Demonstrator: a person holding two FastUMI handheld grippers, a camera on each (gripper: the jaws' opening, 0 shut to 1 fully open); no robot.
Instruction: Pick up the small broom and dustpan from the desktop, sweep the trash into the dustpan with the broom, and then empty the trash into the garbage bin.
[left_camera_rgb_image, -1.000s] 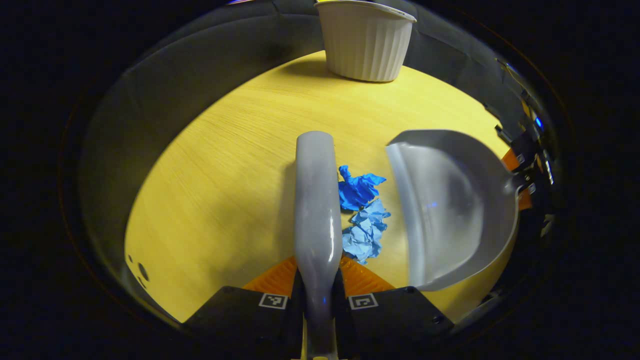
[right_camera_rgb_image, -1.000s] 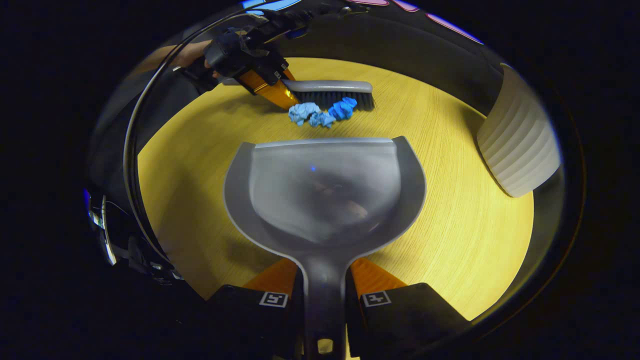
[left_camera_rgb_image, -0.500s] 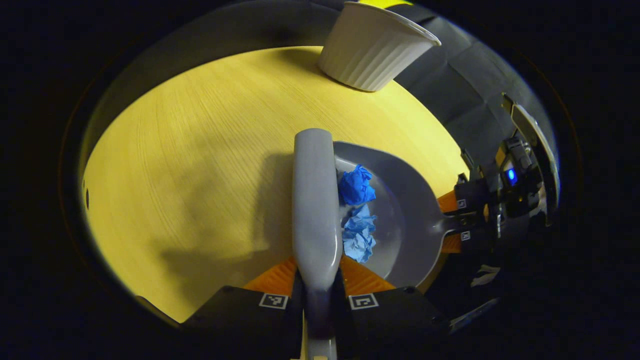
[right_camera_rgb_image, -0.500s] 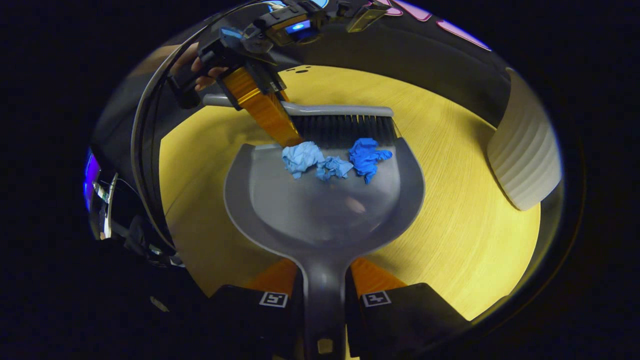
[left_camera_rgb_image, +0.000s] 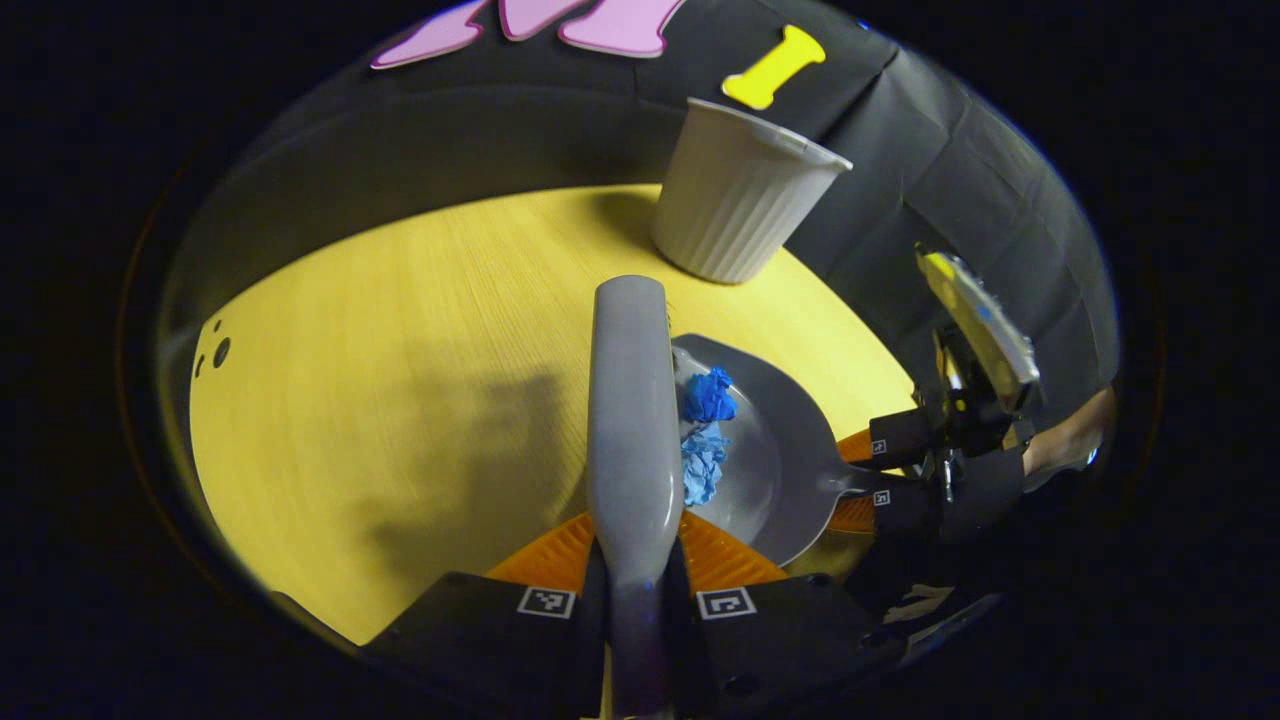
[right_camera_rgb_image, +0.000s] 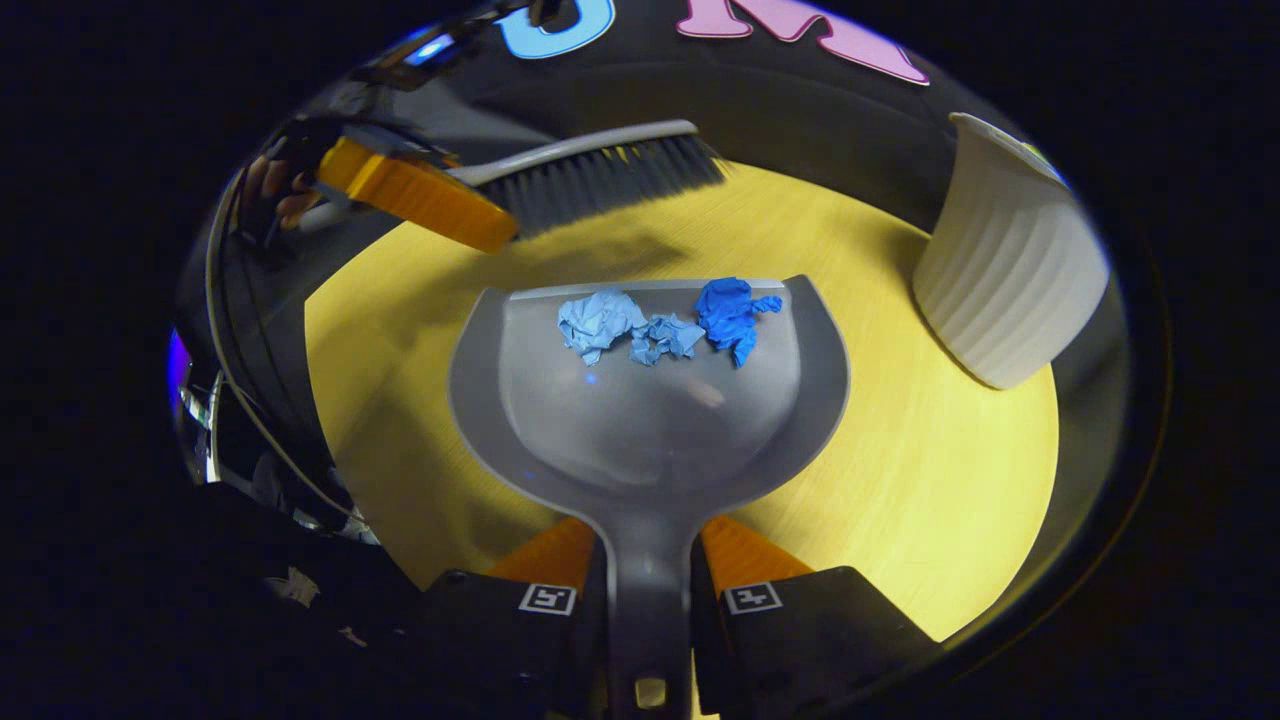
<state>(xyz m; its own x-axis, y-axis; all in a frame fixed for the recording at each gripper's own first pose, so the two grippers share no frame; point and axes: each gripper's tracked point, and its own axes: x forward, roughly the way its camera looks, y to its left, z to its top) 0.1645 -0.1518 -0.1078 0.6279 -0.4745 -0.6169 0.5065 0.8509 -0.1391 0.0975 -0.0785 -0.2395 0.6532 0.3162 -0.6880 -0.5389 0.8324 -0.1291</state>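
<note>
the right gripper (right_camera_rgb_image: 648, 590) has both orange fingers clamped on the handle of the grey dustpan (right_camera_rgb_image: 650, 420), whose front lip lies toward the middle of the yellow desktop (right_camera_rgb_image: 930, 480). three crumpled blue paper balls (right_camera_rgb_image: 665, 325) sit just inside that lip. the left gripper (left_camera_rgb_image: 636, 565) pinches the grey handle of the small broom (left_camera_rgb_image: 628, 400); in the right gripper view the broom's bristles (right_camera_rgb_image: 610, 180) hang in the air beyond the lip, clear of the pan and the paper. the white ribbed garbage bin (right_camera_rgb_image: 1005, 270) stands near the desktop's far edge, to the right of the pan, with bare wood between them. in the left gripper view the broom handle hides the pan's near side, and the bin's inside cannot be made out.
</note>
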